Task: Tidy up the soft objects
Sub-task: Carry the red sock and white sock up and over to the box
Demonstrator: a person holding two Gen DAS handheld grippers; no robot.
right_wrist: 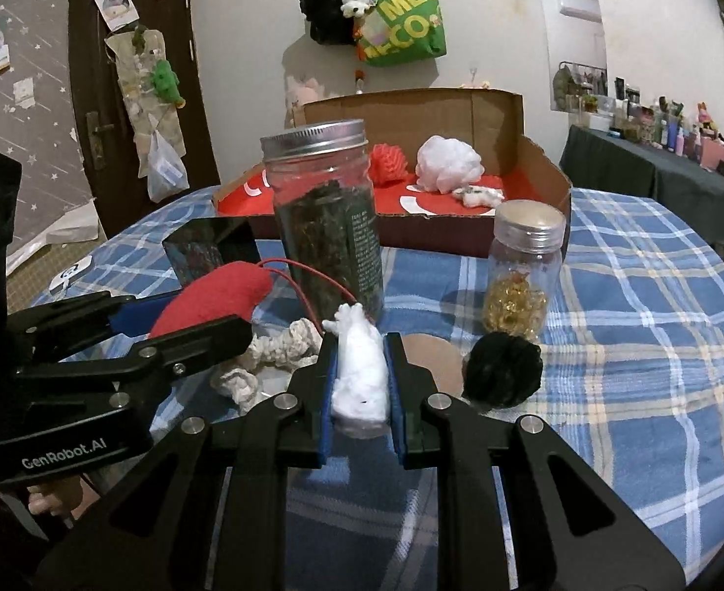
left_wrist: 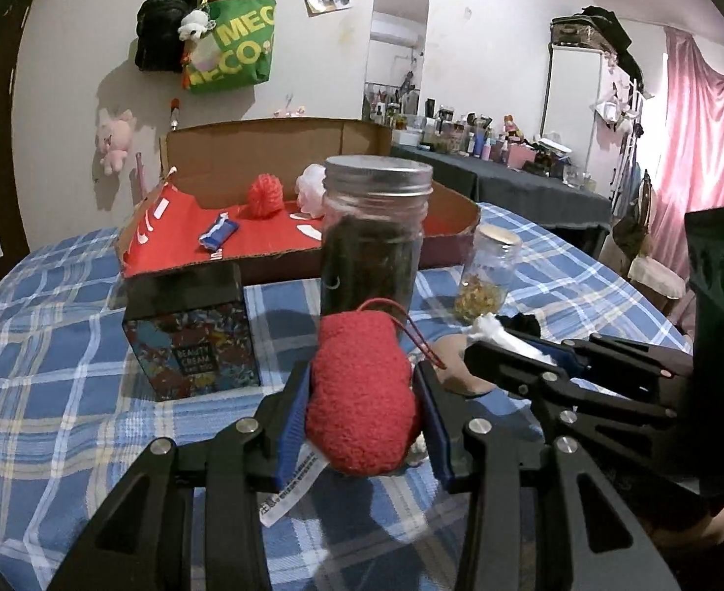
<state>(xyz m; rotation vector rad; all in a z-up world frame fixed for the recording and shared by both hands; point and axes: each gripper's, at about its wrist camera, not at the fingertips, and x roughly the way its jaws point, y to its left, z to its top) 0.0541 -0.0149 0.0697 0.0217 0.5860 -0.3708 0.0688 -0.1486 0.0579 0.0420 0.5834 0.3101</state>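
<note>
The left gripper (left_wrist: 364,384) squeezes a red fuzzy toy (left_wrist: 359,394) between its blue pads. The toy has a thin red string (left_wrist: 413,330) and a white tag (left_wrist: 290,492) hanging under it. The right gripper (right_wrist: 362,374) is closed tight on a small white fluffy piece (right_wrist: 359,369). Both grippers are held over the blue checked cloth (right_wrist: 632,344), side by side and close together.

Just below the grippers, a cream knitted thing (right_wrist: 268,357) lies on the cloth. A black fluffy ball (right_wrist: 502,372) sits near the right gripper, next to a round tan mat (right_wrist: 433,354).

In front of them stands a tall glass jar (right_wrist: 327,226) with a metal lid and dark stuff inside. A smaller jar (right_wrist: 524,266) with yellow bits stands to its right. A dark box (left_wrist: 192,330) with bright speckles sits to the left of the tall jar.

Behind the jars is an open cardboard box (right_wrist: 534,182) with a red bottom. In it are a red puff (right_wrist: 389,162), a white puff (right_wrist: 448,165), a little white scrap (right_wrist: 477,196) and a blue packet (left_wrist: 220,236).
</note>
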